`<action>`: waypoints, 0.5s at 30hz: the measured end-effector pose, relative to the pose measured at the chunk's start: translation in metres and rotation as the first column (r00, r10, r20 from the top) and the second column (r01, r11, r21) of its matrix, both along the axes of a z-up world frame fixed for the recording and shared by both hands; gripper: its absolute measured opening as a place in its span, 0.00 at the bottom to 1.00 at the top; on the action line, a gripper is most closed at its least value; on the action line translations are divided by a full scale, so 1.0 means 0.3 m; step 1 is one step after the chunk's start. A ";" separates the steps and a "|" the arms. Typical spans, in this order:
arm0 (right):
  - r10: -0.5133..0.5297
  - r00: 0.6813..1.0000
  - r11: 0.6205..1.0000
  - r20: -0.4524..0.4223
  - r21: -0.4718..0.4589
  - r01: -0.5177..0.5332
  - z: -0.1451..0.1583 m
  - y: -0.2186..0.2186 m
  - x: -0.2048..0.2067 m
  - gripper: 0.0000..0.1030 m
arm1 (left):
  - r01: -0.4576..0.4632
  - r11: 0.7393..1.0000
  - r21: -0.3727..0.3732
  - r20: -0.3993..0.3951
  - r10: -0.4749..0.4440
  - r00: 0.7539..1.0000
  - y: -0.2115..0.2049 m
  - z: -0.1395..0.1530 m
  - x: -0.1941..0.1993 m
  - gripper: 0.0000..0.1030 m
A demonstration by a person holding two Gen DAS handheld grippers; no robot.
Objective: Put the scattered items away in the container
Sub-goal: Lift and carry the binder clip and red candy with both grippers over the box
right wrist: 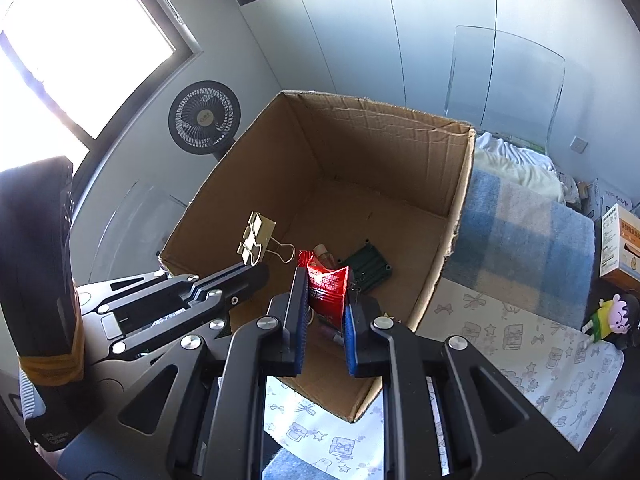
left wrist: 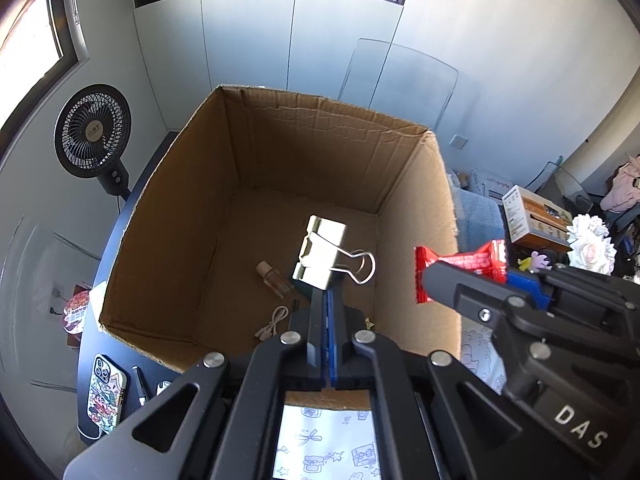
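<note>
An open cardboard box point(left wrist: 168, 216) point(right wrist: 456, 208) stands before both grippers. My left gripper point(left wrist: 325, 292) is shut on a gold binder clip point(left wrist: 320, 254) and holds it above the box's inside; the clip also shows in the right wrist view point(right wrist: 256, 238). My right gripper point(right wrist: 325, 300) is shut on a red snack packet point(right wrist: 327, 290), over the box's near edge; the packet also shows in the left wrist view point(left wrist: 460, 268). On the box floor lie a small bottle point(left wrist: 274, 278), a beige cable point(left wrist: 272, 324) and a dark green ridged block point(right wrist: 366, 266).
A black fan point(left wrist: 93, 132) stands left of the box. A phone in a cartoon case point(left wrist: 105, 392) and a pen point(left wrist: 141, 386) lie on the dark table at left. A blue checked blanket point(right wrist: 524, 240), an orange-white carton point(right wrist: 622, 248) and a small doll point(right wrist: 610, 316) are right.
</note>
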State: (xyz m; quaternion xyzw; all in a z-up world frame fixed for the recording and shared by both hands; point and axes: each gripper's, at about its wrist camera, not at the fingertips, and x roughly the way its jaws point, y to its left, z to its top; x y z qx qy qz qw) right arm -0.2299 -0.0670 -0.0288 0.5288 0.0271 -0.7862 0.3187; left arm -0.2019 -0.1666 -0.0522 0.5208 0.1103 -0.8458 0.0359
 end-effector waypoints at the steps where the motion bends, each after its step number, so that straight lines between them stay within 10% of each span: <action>1: 0.001 1.000 1.000 0.005 0.003 -0.002 -0.006 -0.005 -0.002 0.15 | -0.002 1.000 0.000 0.006 0.003 1.000 -0.006 -0.007 -0.004 0.01; 15: 0.006 0.998 0.999 0.057 0.047 -0.009 -0.095 -0.061 -0.051 0.15 | -0.021 1.000 0.010 0.081 0.021 0.996 -0.072 -0.101 -0.045 0.01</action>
